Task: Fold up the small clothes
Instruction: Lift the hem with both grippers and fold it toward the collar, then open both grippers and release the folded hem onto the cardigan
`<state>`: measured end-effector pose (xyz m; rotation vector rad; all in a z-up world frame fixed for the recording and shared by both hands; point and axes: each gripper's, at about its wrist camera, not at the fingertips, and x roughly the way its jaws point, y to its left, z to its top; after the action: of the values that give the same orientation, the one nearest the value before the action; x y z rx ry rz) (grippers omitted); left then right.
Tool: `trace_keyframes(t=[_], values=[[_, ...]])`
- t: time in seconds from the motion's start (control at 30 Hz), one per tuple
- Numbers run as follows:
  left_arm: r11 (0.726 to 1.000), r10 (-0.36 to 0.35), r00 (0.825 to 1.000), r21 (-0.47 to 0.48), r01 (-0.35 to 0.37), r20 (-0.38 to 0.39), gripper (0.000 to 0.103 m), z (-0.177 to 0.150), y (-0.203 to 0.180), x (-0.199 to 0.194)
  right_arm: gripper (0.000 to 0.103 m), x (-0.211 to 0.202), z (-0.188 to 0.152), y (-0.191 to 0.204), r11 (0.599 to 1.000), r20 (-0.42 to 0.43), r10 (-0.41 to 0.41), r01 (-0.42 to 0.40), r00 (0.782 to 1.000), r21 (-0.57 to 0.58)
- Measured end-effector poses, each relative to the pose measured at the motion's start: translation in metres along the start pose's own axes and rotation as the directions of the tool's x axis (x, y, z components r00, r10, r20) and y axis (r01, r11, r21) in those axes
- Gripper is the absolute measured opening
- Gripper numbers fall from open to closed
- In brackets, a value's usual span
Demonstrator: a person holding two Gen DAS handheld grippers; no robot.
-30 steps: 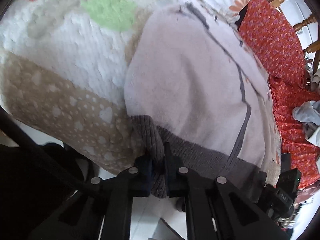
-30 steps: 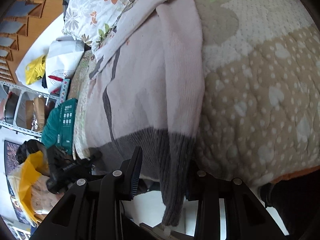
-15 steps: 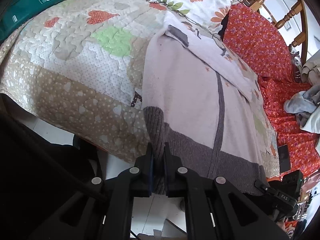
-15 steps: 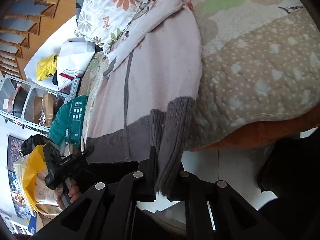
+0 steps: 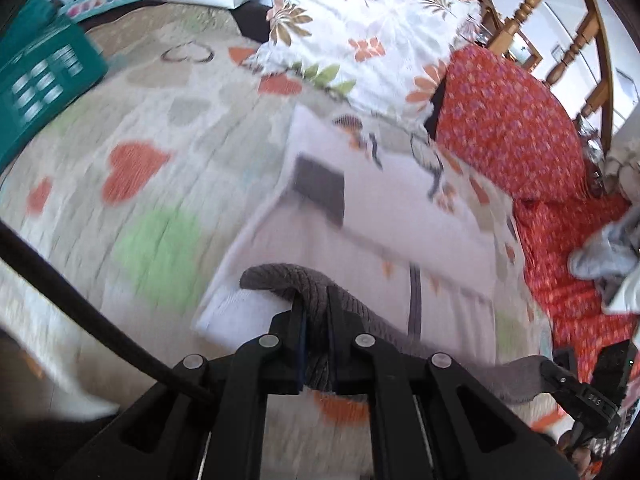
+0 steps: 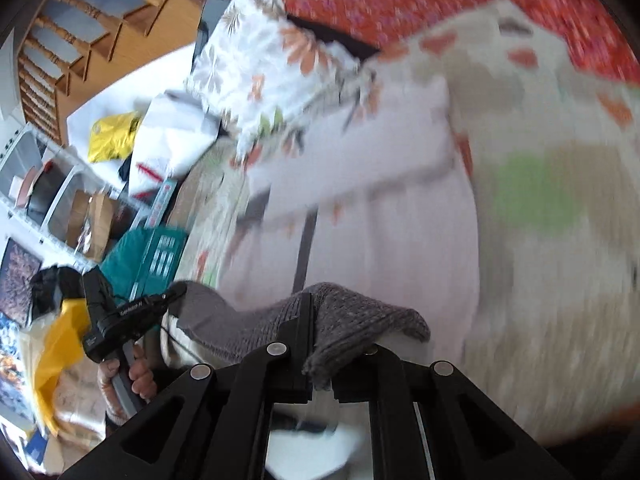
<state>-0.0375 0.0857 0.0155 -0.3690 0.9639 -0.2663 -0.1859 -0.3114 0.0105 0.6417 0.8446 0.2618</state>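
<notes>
A pale pink knit sweater (image 5: 384, 216) with a grey ribbed hem (image 5: 288, 276) lies on the quilted bed. It also shows in the right wrist view (image 6: 400, 224). My left gripper (image 5: 316, 344) is shut on one corner of the grey hem and holds it up over the sweater's body. My right gripper (image 6: 320, 340) is shut on the other hem corner (image 6: 360, 320), also raised. The hem sags between the two grippers. The right gripper shows in the left wrist view (image 5: 580, 384), the left gripper in the right wrist view (image 6: 128, 312). Both views are blurred.
A flowered pillow (image 5: 372, 40) lies at the head of the quilt (image 5: 132, 168). A teal box (image 5: 40, 76) sits at the quilt's left. Red patterned fabric (image 5: 520, 128) with grey clothes (image 5: 608, 252) lies to the right. Shelves (image 6: 48, 192) and a wooden railing (image 6: 100, 12) stand beyond.
Both grippers have lifted the grey hem off the bed's edge and carried it forward over the sweater towards the pillow. The right gripper closed on the hem earlier in this span.
</notes>
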Motion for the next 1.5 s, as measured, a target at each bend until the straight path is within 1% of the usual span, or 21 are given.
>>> trace_keyframes(t=[0.03, 0.13, 0.27, 0.33, 0.43, 0.5, 0.6, 0.63, 0.67, 0.7, 0.73, 0.77, 0.8, 0.83, 0.9, 1.0, 1.1, 1.2, 1.4, 1.5], values=[[1.0, 0.006, 1.0, -0.001, -0.006, 0.003, 0.007, 0.018, -0.004, 0.013, 0.007, 0.004, 0.017, -0.001, 1.0, 0.015, -0.005, 0.005, 1.0, 0.003], [1.0, 0.013, 1.0, -0.008, -0.013, -0.004, 0.007, 0.055, -0.016, 0.047, 0.007, 0.024, 0.07, -0.007, 0.999, 0.05, -0.03, 0.03, 0.998, 0.015], [0.999, 0.047, 0.999, 0.012, -0.047, -0.011, 0.007, 0.088, -0.03, 0.091, 0.007, 0.063, 0.125, -0.018, 0.995, 0.046, -0.095, 0.095, 0.994, 0.016], [0.998, 0.066, 0.998, 0.019, -0.066, -0.015, 0.007, 0.102, -0.034, 0.113, 0.007, 0.085, 0.146, -0.025, 0.991, 0.029, -0.131, 0.131, 0.991, 0.009], [0.998, 0.07, 0.997, 0.004, -0.07, -0.028, 0.008, 0.116, -0.032, 0.139, 0.008, 0.116, 0.169, -0.04, 0.988, 0.013, -0.151, 0.151, 0.988, 0.004], [0.998, 0.058, 0.997, -0.026, -0.059, -0.04, 0.008, 0.124, -0.027, 0.154, 0.01, 0.131, 0.18, -0.052, 0.991, 0.008, -0.135, 0.135, 0.991, 0.015], [0.997, 0.039, 0.998, -0.065, -0.043, -0.055, 0.009, 0.136, -0.022, 0.173, 0.01, 0.145, 0.195, -0.073, 0.993, -0.003, -0.108, 0.108, 0.994, 0.057], [0.997, 0.041, 0.998, -0.061, -0.043, -0.047, 0.01, 0.14, -0.023, 0.177, 0.015, 0.149, 0.202, -0.081, 0.993, 0.003, -0.094, 0.093, 0.996, 0.07], [0.997, 0.051, 0.998, -0.056, -0.053, -0.035, 0.011, 0.144, -0.024, 0.179, 0.02, 0.149, 0.205, -0.086, 0.993, 0.016, -0.097, 0.096, 0.995, 0.076], [0.996, 0.074, 0.997, -0.047, -0.074, -0.007, 0.018, 0.146, -0.025, 0.178, 0.034, 0.149, 0.21, -0.093, 0.99, 0.041, -0.112, 0.108, 0.993, 0.091], [0.992, 0.123, 0.992, -0.028, -0.122, 0.038, 0.029, 0.149, -0.027, 0.175, 0.044, 0.148, 0.213, -0.098, 0.988, 0.057, -0.116, 0.109, 0.992, 0.106], [0.989, 0.148, 0.987, -0.014, -0.147, 0.062, 0.034, 0.15, -0.029, 0.172, 0.046, 0.146, 0.217, -0.105, 0.986, 0.072, -0.111, 0.101, 0.991, 0.13], [0.985, 0.17, 0.982, 0.0, -0.17, 0.082, 0.042, 0.151, -0.03, 0.169, 0.046, 0.145, 0.219, -0.109, 0.984, 0.077, -0.113, 0.101, 0.991, 0.148], [0.982, 0.184, 0.978, 0.011, -0.186, 0.095, 0.045, 0.152, -0.031, 0.166, 0.046, 0.143, 0.22, -0.114, 0.981, 0.078, -0.121, 0.108, 0.99, 0.163], [0.98, 0.196, 0.976, 0.019, -0.199, 0.097, 0.047, 0.152, -0.031, 0.161, 0.046, 0.141, 0.222, -0.116, 0.979, 0.078, -0.133, 0.119, 0.988, 0.169], [0.98, 0.19, 0.978, 0.041, -0.194, 0.09, 0.052, 0.148, -0.032, 0.153, 0.046, 0.136, 0.222, -0.111, 0.978, 0.081, -0.155, 0.141, 0.985, 0.153], [0.974, 0.212, 0.973, 0.066, -0.218, 0.087, 0.057, 0.141, -0.032, 0.147, 0.046, 0.128, 0.22, -0.099, 0.979, 0.097, -0.178, 0.167, 0.979, 0.116], [0.968, 0.233, 0.97, 0.082, -0.239, 0.074, 0.059, 0.134, -0.029, 0.144, 0.046, 0.123, 0.214, -0.086, 0.98, 0.101, -0.19, 0.183, 0.976, 0.073], [0.956, 0.277, 0.96, 0.083, -0.28, 0.046, 0.06, 0.122, -0.011, 0.136, 0.046, 0.13, 0.195, -0.069, 0.971, 0.053, -0.237, 0.238, 0.97, -0.011], [0.957, 0.282, 0.959, 0.065, -0.284, 0.039, 0.06, 0.114, -0.003, 0.129, 0.046, 0.13, 0.187, -0.061, 0.967, 0.05, -0.25, 0.252, 0.967, -0.043]])
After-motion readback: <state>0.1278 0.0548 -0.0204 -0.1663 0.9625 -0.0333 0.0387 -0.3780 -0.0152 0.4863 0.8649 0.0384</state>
